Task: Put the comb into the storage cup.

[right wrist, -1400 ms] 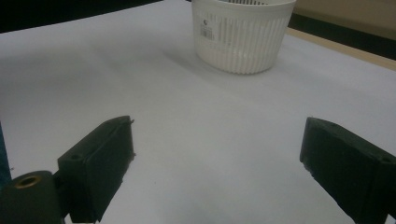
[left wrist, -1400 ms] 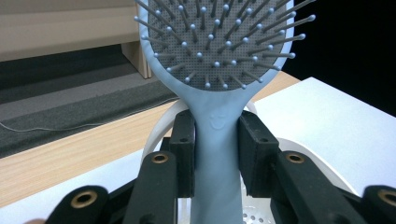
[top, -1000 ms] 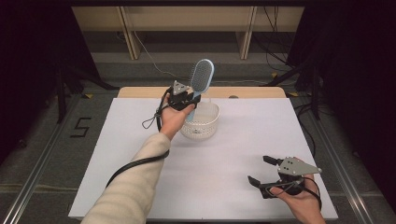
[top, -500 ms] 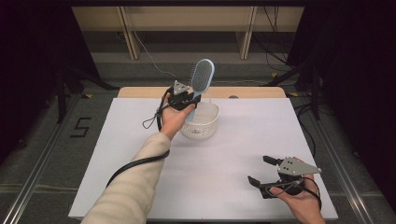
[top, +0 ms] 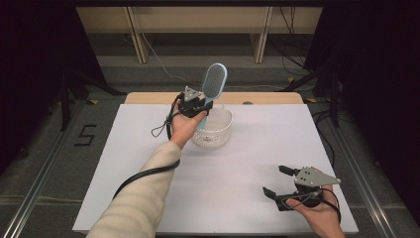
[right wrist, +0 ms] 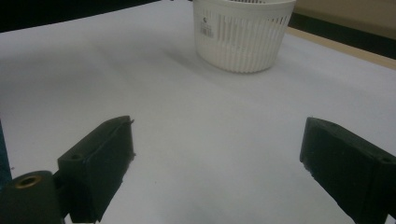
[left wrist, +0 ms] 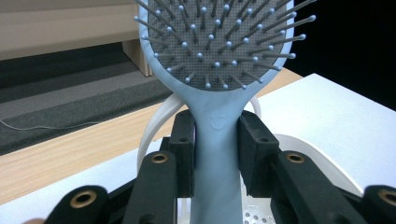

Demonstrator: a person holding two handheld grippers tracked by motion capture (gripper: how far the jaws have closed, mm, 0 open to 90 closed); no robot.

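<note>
Left tool: we see our left tool (top: 198,110) clamped on the light blue plastic hairbrush (top: 212,89). Its two black pads (left wrist: 254,149) press the handle from both sides.
Hairbrush: it stands almost upright, with the bristle head on top and tilted a little to the right in the high view. The grey bristle pad (left wrist: 219,42) faces the left tool's camera.
Where the hairbrush is: we hold it up over the small round white plastic basket with slotted sides (top: 214,135), at the far middle of the bench. We cannot tell if the bottom of the handle touches the basket.
Right tool: our right tool (top: 277,182) stands wide open, with nothing between its pads. It sits low at the near right of the bench, well apart from the basket.
Bench: a white sheet (top: 237,168) covers the top, and a wood edge (top: 148,98) shows at the far side.
</note>
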